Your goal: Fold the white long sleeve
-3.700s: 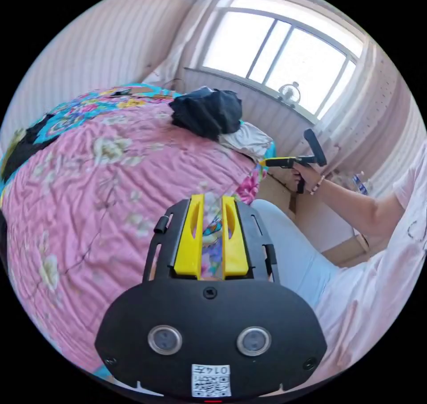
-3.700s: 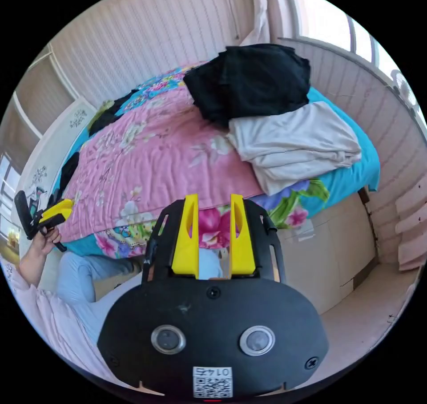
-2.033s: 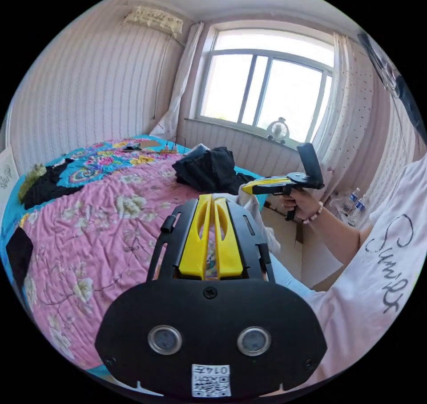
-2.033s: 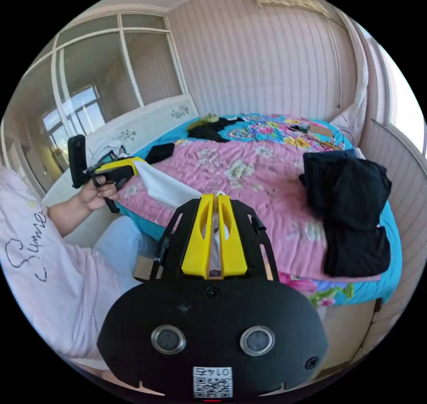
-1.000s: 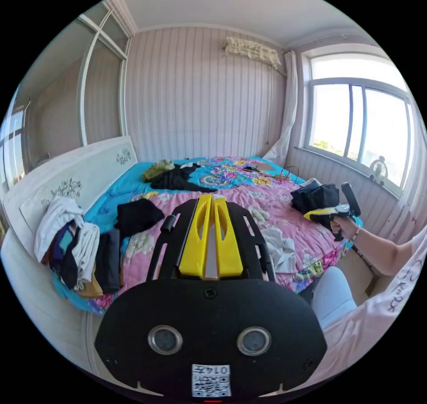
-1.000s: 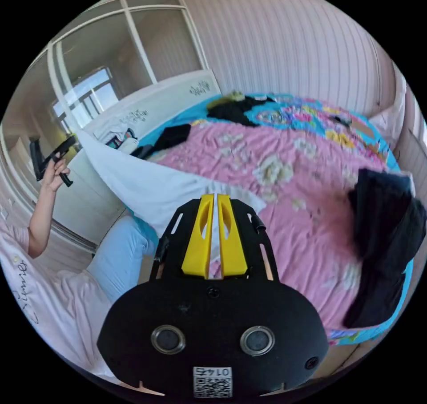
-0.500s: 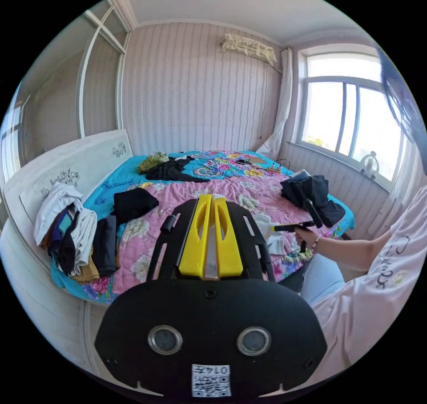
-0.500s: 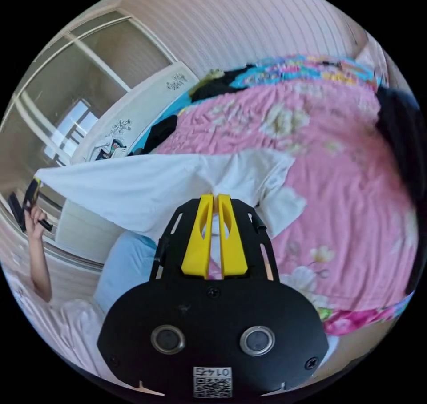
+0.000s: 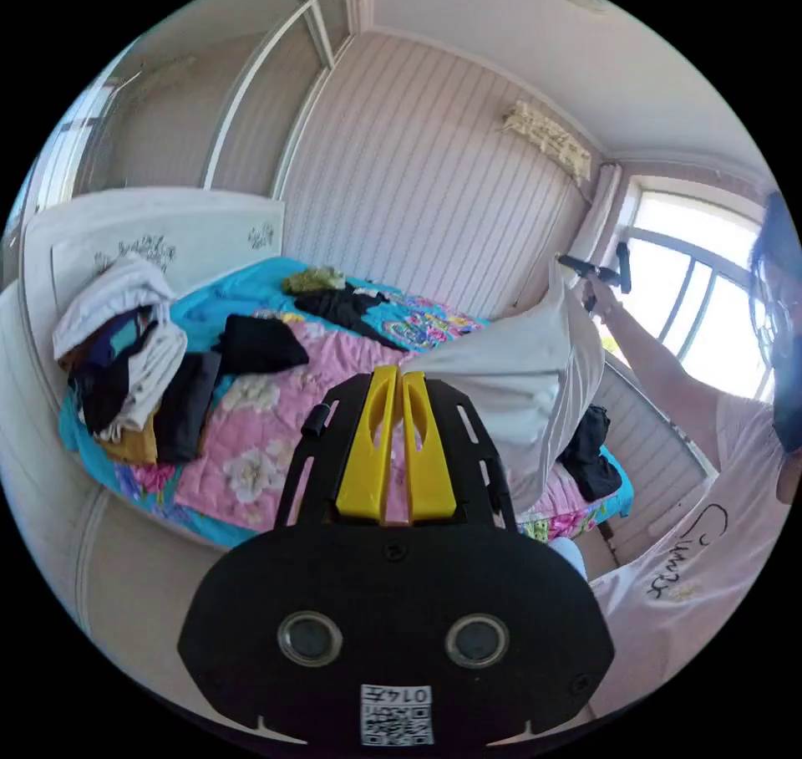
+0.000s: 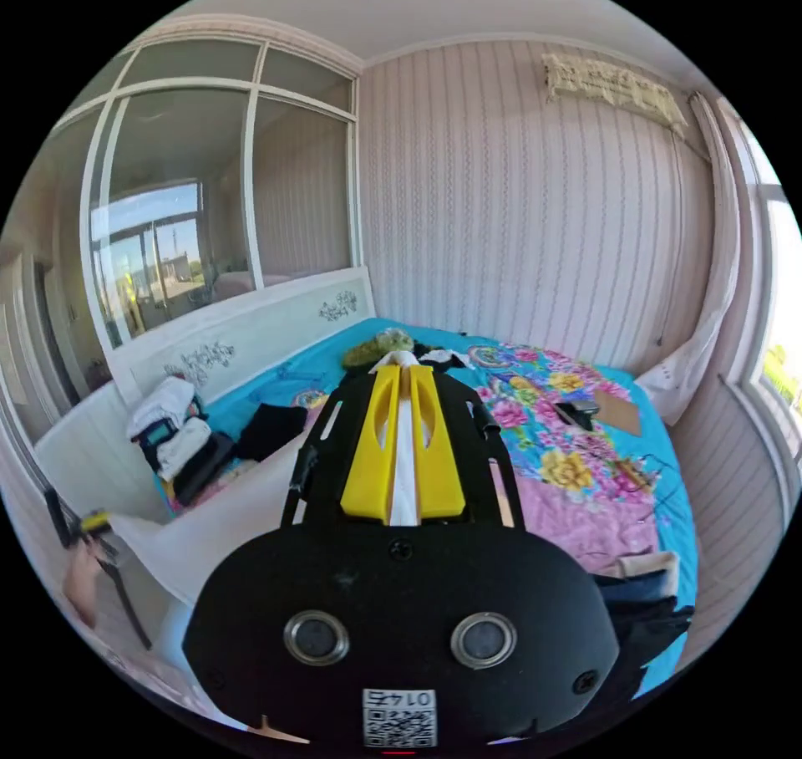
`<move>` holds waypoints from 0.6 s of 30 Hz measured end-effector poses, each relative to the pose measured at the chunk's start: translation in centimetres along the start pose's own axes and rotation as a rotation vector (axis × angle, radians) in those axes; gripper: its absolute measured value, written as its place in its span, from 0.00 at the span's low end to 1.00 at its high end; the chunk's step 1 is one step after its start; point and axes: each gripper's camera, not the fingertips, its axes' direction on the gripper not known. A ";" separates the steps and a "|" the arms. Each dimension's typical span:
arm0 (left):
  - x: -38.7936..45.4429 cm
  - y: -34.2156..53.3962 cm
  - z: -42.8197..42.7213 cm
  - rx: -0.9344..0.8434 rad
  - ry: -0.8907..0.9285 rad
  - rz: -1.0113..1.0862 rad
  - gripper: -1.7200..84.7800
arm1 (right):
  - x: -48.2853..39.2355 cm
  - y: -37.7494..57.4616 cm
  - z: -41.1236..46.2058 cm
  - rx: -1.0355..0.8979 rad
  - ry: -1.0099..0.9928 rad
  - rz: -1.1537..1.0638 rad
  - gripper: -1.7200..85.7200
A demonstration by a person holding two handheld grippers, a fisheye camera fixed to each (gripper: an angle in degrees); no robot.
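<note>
- The left hand-held gripper (image 9: pixel 396 372) has its yellow jaws pressed together on an edge of the white shirt (image 9: pixel 522 374), a sliver of white cloth showing at their tips.
- The right hand-held gripper (image 10: pixel 403 368) is clenched the same way, a strip of white cloth running between its jaws.
- In the left gripper view the right hand-held gripper shows raised high by the window (image 9: pixel 710 316), the person's arm (image 9: pixel 660 366) stretched up to it.
- The shirt hangs in the air between the two hand-held grippers, spread wide above the bed (image 9: pixel 276 399).
- In the right gripper view the shirt's far corner reaches the left hand-held gripper, blurred at the low left edge.
- A clothes pile (image 9: pixel 125 349) lies by the headboard (image 9: pixel 150 232); black garments (image 9: pixel 255 343) lie on the pink quilt.
</note>
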 end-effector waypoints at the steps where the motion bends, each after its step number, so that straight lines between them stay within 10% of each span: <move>1: -1.7 1.3 1.2 -0.047 0.003 -0.066 0.01 | -0.7 -1.2 3.7 -0.006 -0.065 0.047 0.07; 8: -8.7 13.1 9.3 -0.447 -0.049 -0.278 0.01 | -11.2 11.2 23.2 -0.271 -0.258 -0.091 0.13; 18: -11.5 15.2 10.2 -0.520 -0.105 -0.161 0.03 | 5.5 47.3 12.3 -0.563 -0.042 0.081 0.14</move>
